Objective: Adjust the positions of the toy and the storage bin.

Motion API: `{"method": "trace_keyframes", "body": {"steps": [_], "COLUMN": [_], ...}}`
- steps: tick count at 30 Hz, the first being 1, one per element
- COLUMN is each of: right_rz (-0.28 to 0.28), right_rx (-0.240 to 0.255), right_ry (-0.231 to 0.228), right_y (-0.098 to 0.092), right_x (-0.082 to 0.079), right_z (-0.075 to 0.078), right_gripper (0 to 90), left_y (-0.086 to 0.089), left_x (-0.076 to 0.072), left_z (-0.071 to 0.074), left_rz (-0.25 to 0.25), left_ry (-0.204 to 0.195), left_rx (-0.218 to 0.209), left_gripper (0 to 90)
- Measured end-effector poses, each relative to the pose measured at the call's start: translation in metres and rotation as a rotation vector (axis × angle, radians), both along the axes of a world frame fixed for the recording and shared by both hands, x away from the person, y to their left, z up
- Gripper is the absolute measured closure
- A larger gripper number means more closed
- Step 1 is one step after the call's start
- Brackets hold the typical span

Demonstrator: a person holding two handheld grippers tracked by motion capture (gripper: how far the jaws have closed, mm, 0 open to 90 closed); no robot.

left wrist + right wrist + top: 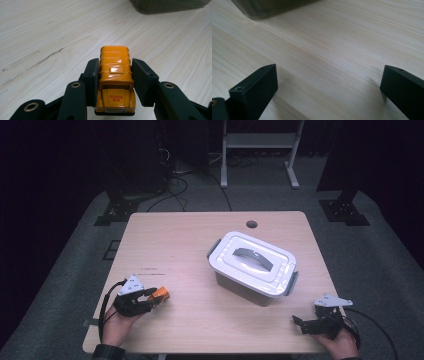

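Observation:
An orange toy school bus (115, 82) with "SCHOOL BUS" in red on its front sits between the jaws of my left gripper (114, 71), which is shut on its sides. In the high view the left gripper (150, 298) is at the table's front left, with the bus (160, 295) sticking out toward the right, just above the wood. My right gripper (299, 324) rests at the front right of the table, open, its jaws wide apart over bare wood (329, 75) with nothing between them. A lidded plastic box (252, 266) stands between the two.
The box has a white lid with a grey handle (251, 256) and grey side clasps; its base corner (257, 8) lies ahead of the right gripper. The wooden table (190, 240) has a cable hole (251, 224) at its far edge. Cables trail from both grippers.

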State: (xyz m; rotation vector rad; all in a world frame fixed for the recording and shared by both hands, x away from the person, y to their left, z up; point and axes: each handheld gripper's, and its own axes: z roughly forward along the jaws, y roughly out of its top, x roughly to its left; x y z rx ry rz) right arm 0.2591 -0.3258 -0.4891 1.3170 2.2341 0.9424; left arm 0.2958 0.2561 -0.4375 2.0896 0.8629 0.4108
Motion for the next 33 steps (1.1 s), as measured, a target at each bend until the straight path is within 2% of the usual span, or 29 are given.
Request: {"method": "trace_keyframes", "body": {"steps": [11,16,22,28,30,31,33], "right_rz": [0.0,0.0,0.0,0.0,0.0,0.0,0.0], "right_rx": [0.0,0.0,0.0,0.0,0.0,0.0,0.0], "right_ry": [0.0,0.0,0.0,0.0,0.0,0.0,0.0], "right_y": [0.0,0.0,0.0,0.0,0.0,0.0,0.0], "right_x": [0.0,0.0,0.0,0.0,0.0,0.0,0.0], "right_z": [0.0,0.0,0.0,0.0,0.0,0.0,0.0], "right_gripper": [0.2,0.3,0.3,0.2,0.2,0.3,0.3], "left_y": [0.025,0.032,0.035,0.034,0.034,0.034,0.034], "left_x": [-0.01,-0.011,-0.009,-0.009,-0.009,-0.009,-0.009], "left_z": [-0.005,-0.012,-0.018,-0.02,-0.02,-0.019,-0.018], "left_rz": [0.052,0.069,0.079,0.077,0.079,0.088,0.092], "left_ry": [0.013,0.046,0.08,0.085,0.083,0.079,0.075], "left_rx": [0.017,0.029,0.047,0.059,0.054,0.035,0.028], "left_gripper": [58.6,58.5,58.5,58.5,56.5,51.1,47.0]}}
